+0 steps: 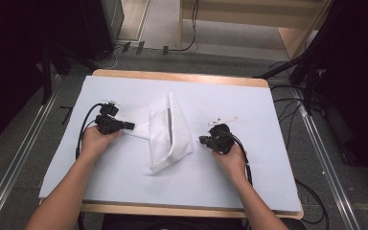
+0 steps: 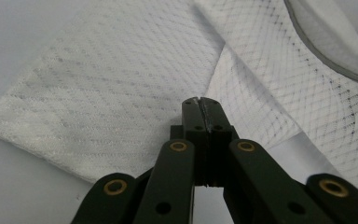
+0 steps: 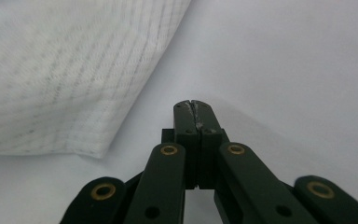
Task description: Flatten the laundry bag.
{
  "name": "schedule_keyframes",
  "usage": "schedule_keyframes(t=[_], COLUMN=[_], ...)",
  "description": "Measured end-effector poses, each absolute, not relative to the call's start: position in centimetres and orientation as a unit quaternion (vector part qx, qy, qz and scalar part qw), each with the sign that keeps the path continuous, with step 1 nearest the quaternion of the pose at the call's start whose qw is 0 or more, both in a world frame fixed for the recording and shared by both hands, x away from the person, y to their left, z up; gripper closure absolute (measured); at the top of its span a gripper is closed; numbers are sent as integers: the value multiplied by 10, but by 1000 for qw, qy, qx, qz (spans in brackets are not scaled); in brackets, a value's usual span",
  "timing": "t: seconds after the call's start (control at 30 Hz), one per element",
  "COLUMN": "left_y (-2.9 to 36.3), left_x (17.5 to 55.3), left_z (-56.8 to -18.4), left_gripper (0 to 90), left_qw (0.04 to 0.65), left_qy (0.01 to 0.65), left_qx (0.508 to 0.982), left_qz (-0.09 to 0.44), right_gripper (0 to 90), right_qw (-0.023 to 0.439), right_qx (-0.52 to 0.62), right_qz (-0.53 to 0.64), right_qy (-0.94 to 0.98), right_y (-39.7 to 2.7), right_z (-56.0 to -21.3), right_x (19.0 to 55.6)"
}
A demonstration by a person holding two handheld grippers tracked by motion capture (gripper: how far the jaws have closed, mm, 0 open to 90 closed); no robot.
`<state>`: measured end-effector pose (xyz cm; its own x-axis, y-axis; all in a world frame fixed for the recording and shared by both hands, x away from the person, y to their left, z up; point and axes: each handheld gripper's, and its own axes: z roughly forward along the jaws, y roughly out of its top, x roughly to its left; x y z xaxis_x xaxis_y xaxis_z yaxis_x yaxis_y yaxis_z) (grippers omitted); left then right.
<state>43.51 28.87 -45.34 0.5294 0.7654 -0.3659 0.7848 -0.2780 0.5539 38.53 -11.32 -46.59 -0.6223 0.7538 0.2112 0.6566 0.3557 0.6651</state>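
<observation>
1. The left tongs (image 1: 130,126) are clenched: in the left gripper view (image 2: 200,103) the two black jaws meet with no gap. Their tips lie over the near flap of a white mesh garment (image 1: 170,134); whether a fold of the fabric is pinched between them cannot be told.
2. The right tongs (image 1: 202,140) are also clenched, jaws pressed together in the right gripper view (image 3: 194,105) and grasping nothing. Their tips hover over the bare white desk (image 1: 249,110), near the garment's edge (image 3: 65,79) but apart from it.
3. The garment lies folded in the middle of the desk, between the two tongs, with one edge standing up as a ridge and a grey trim line (image 2: 326,56) along a border.
4. The left hand (image 1: 95,141) wraps its gripper from behind, forearm coming in from the lower left. The right hand (image 1: 230,155) does likewise from the lower right. Both tongs point inward at the garment.
5. Both forearms are cut off at the bottom edge of the high view. The garment's shape is hard to read under its folds.
</observation>
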Motion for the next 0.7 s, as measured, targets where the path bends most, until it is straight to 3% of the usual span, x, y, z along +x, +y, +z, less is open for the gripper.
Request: schedule_keyframes(t=[0.27, 0.7], left_y=[288, 287], left_x=[435, 434], left_z=[-455, -455], left_gripper=[900, 900], left_qw=[354, 358], left_qy=[481, 482], left_qx=[802, 800], left_qz=[-18, -17], right_gripper=[900, 900], right_qw=[61, 40], right_qx=[399, 329], right_qz=[412, 425], right_qy=[817, 842], right_y=[-104, -51], right_z=[-437, -397], right_x=[371, 341])
